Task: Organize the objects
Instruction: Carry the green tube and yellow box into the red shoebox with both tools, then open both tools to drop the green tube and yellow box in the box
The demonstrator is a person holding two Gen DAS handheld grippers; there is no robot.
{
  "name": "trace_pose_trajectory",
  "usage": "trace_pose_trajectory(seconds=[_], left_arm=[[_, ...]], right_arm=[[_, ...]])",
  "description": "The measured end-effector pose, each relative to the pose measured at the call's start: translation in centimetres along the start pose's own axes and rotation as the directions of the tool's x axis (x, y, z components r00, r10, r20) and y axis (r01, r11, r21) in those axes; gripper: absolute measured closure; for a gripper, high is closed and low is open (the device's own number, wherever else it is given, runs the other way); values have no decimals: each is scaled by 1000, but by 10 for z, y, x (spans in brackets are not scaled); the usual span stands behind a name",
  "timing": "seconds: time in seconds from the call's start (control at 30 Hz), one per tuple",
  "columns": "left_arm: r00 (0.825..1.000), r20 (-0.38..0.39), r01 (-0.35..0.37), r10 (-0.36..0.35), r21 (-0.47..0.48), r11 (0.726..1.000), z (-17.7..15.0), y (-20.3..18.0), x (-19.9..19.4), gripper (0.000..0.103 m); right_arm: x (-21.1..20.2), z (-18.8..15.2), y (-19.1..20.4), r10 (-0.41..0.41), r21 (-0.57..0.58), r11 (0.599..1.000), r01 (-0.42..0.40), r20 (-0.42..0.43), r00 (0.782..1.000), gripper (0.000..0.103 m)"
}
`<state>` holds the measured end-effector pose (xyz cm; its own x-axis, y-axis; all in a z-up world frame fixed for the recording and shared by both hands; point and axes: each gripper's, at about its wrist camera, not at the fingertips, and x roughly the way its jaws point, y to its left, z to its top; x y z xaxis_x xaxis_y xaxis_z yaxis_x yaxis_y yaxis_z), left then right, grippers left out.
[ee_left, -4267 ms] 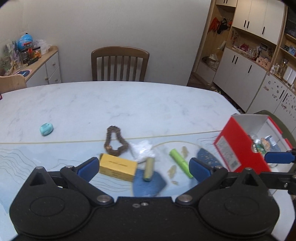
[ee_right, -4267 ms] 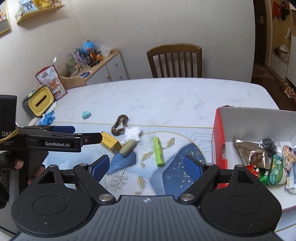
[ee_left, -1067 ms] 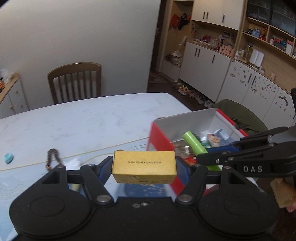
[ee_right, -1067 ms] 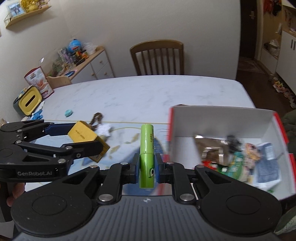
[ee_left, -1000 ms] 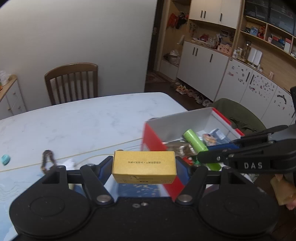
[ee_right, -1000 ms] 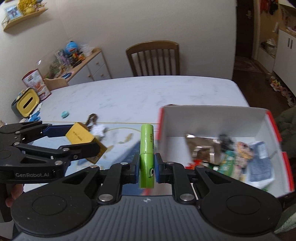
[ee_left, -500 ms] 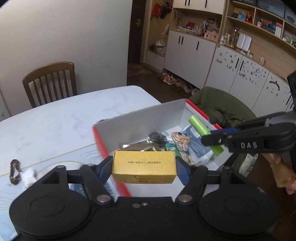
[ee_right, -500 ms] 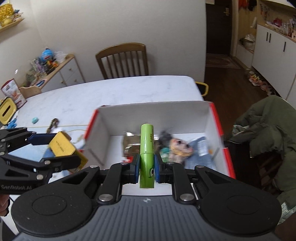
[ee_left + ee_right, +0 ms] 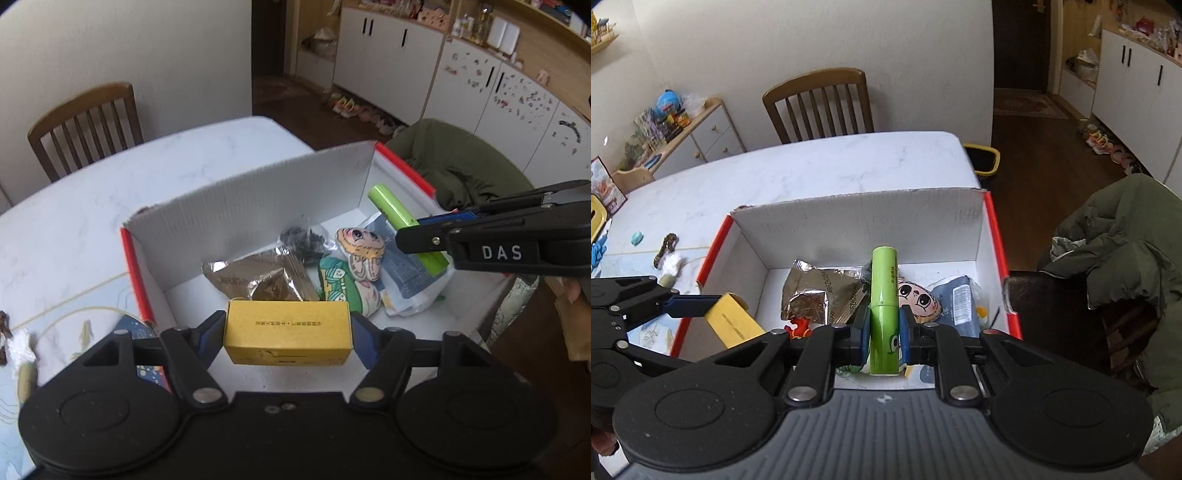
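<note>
Left wrist view: left gripper (image 9: 287, 334) clamps yellow box (image 9: 287, 332) above the red carton (image 9: 258, 199); right gripper (image 9: 883, 334) clamps green tube (image 9: 884, 306) there, positioned for release inside.

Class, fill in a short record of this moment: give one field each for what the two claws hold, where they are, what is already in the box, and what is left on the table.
left claw: shut on yellow box
right claw: shut on green tube
position: both held over the open red and white box
in the box: foil packet, cartoon pouch, blue packet
on the table: bead bracelet, small teal object
</note>
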<state>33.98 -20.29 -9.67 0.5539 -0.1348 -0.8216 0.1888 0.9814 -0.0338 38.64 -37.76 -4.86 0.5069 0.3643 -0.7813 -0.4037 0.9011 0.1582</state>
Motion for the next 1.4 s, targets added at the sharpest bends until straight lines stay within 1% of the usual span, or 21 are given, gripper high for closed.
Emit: trace_pose_trajectory(seconds=[0.13,0.2,0.33,0.4,0.53,0.6,0.67,0.83,0.97,1.1,1.2,1.4], left_arm=[[999,-36,-14,13,-20,1000,3,-1,15,34],[998,-56,-16,15,-21,1000,2,-2,21,34],[995,-97,-31,29,-23,999,2,-1,33,34],[993,-103,-51,50,-6,999,3,-3,36,34],[992,-116,-57,55,-9,998,5,-6,38,34],[992,-111,-60,62,19,998,6,-13,39,34],[989,-130,-66,68,25,998,7,-16,44,34],[979,-191,-68,65,-9,998,6,-13,58,34],[969,-245,-57,42,-56,997,5,-8,68,34],[959,-278,-71,56,-45,996,4,-11,75,34],[951,-305,-72,53,-50,996,3,-11,80,34],[948,-313,-82,64,-46,996,1,-13,82,32]], right_arm=[[20,4,3,20,-13,1000,-20,-32,999,88],[29,6,6,41,-20,999,-42,-53,998,88],[45,8,14,54,-55,997,-59,-87,995,88],[52,8,17,53,-68,996,-60,-102,993,88],[62,5,20,59,-76,995,-69,-125,990,88],[64,5,21,58,-84,994,-70,-129,990,88],[67,6,19,58,-86,994,-70,-137,989,88],[74,8,16,59,-83,994,-72,-154,986,88],[75,6,15,62,-93,993,-78,-160,985,88],[74,5,14,68,-96,992,-84,-160,985,87],[73,4,13,75,-103,990,-93,-161,984,87],[65,3,9,96,-95,989,-112,-155,983,87]])
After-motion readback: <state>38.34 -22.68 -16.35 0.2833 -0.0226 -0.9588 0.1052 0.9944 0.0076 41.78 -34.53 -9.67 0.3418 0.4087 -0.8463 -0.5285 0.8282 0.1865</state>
